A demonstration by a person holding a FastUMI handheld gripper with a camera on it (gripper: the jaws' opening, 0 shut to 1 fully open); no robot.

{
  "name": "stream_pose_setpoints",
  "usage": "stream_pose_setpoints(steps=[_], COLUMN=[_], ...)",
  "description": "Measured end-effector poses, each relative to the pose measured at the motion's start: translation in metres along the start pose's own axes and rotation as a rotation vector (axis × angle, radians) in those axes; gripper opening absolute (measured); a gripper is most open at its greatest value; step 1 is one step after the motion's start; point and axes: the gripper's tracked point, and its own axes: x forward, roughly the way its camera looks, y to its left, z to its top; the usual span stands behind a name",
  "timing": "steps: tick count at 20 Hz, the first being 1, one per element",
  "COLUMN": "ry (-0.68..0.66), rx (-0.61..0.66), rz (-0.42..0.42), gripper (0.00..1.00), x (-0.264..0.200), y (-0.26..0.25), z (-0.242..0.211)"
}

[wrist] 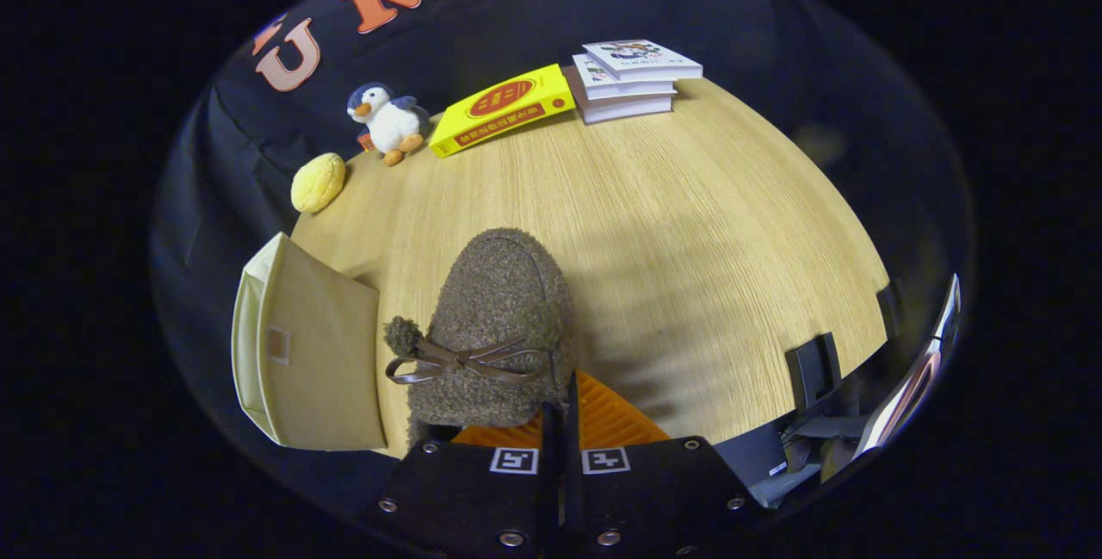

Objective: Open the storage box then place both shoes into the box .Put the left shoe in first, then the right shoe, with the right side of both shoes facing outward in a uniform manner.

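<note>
The hand-held gripper (558, 421) is clamping the fuzzy shoe (495, 331) by its heel rim, carrying it above the desk (689, 223), right of the storage box (306, 344). The shoe looks light, soft, and likely to sag.

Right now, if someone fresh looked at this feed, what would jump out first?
The fuzzy brown shoe with a bow, pinched at its rear edge by the gripper and hanging over the wooden table. Next, the cream storage box just beside it, at the table's edge. Beyond the fingers, along the far edge, sit a plush penguin, a yellow book and a stack of books.
</note>
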Motion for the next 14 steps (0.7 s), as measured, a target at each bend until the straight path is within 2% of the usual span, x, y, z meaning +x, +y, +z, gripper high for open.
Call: stream_pose_setpoints(steps=[7,14], ry=[-0.031,-0.038], rx=[-0.045,-0.176], rz=[0.067,0.130], gripper=[0.04,0.04], x=[-0.045,-0.050], y=[0.101,0.219], z=[0.022,0.017])
